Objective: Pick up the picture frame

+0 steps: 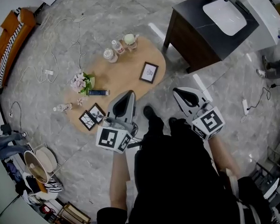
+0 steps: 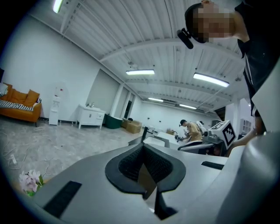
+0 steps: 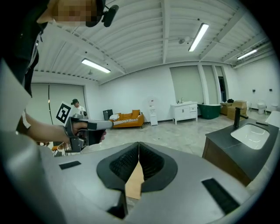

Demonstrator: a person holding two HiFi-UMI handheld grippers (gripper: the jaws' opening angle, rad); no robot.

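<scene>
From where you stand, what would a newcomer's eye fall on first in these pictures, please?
The low wooden table on the grey floor stands out, with one picture frame alone near its right edge and two more frames at its near left end. Nearer the camera, the left gripper and the right gripper are held out, both shut and empty.

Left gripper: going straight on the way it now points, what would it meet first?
Probably bare top of the oval wooden table, just left of the far picture frame. The left gripper points across it, slightly downward; depth is unclear, so it might overshoot.
</scene>
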